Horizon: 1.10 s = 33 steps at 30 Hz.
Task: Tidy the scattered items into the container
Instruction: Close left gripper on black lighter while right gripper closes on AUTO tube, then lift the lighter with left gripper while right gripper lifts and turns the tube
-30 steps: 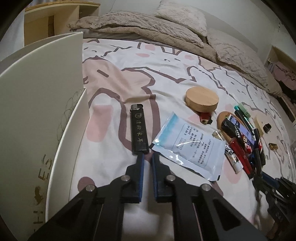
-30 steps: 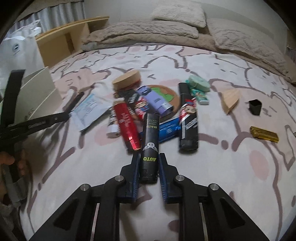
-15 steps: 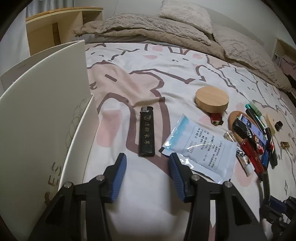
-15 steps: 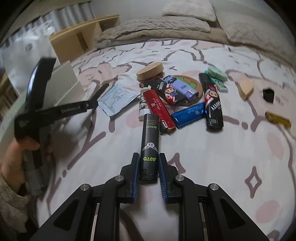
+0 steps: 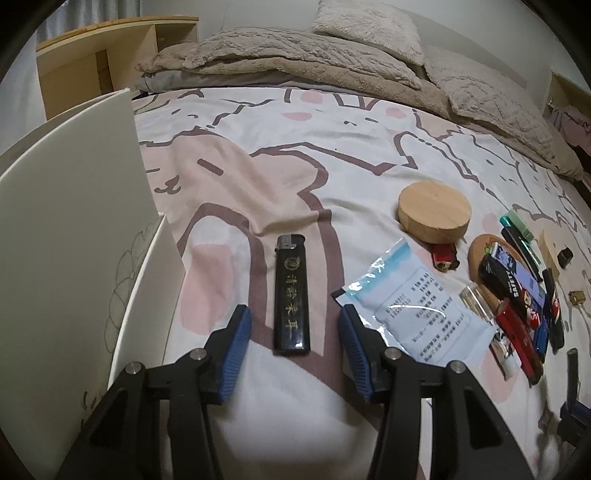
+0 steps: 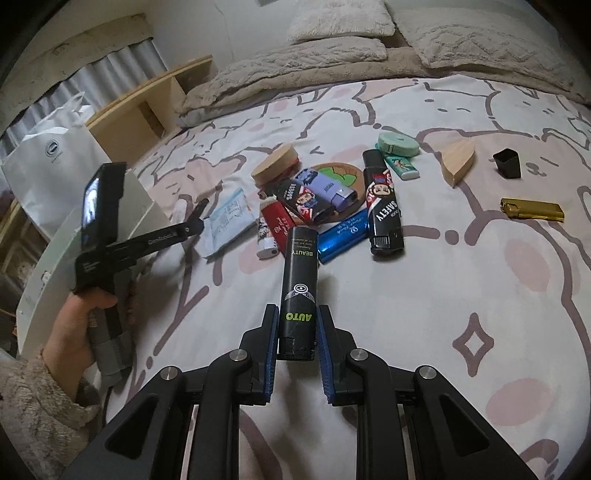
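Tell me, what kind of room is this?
Most likely a bedroom. The items lie on a bed with a cartoon-print sheet, with pillows and a fuzzy blanket at its head and a wooden shelf beside it.

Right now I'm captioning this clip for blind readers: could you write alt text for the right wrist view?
The right gripper clamps a black lighter marked AUTO above a cartoon-print bedsheet. Beyond it lies a heap of lighters with a round wooden lid. At left, a hand holds the left gripper beside a white box.

One sachet (image 5: 413,306), one wooden disc (image 5: 434,208), one gold lighter (image 6: 532,209) (other lighters (image 6: 384,210) piled, uncountable)
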Each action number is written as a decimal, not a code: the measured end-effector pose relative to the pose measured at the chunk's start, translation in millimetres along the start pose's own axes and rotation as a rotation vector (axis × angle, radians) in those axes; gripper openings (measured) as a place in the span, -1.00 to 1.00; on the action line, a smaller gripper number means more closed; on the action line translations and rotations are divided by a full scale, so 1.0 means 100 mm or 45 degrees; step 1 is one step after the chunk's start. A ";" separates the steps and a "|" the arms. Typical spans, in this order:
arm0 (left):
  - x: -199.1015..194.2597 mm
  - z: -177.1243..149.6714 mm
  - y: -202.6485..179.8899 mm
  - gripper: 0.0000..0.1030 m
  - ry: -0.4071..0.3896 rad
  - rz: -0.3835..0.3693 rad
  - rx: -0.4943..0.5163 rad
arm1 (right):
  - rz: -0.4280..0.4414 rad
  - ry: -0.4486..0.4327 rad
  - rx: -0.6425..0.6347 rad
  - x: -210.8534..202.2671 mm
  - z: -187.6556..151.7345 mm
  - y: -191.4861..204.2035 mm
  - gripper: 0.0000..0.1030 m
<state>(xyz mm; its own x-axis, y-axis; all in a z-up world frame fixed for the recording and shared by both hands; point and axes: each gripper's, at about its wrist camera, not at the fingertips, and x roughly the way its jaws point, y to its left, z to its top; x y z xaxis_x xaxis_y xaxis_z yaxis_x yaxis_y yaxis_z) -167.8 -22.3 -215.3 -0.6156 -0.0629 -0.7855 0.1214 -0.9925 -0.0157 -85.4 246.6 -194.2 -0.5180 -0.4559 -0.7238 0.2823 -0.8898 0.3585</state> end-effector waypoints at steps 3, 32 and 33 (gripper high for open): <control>0.02 0.03 -0.02 -0.04 0.001 0.020 0.010 | 0.020 -0.009 0.008 -0.02 0.01 0.01 -0.60; -0.64 -0.71 -0.46 -0.63 0.076 -0.145 0.181 | -0.038 0.151 -0.067 -0.02 -0.27 0.04 -0.60; -0.69 -0.76 -0.49 -0.63 0.078 -0.155 0.194 | -0.037 0.155 -0.071 -0.03 -0.28 0.05 -0.60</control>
<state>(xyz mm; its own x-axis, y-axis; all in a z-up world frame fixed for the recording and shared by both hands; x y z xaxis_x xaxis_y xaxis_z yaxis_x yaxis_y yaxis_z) -72.2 39.0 -207.6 -0.5695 0.0602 -0.8198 -0.0732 -0.9971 -0.0224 -59.7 244.6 -206.7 -0.4260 -0.4214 -0.8006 0.3147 -0.8987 0.3056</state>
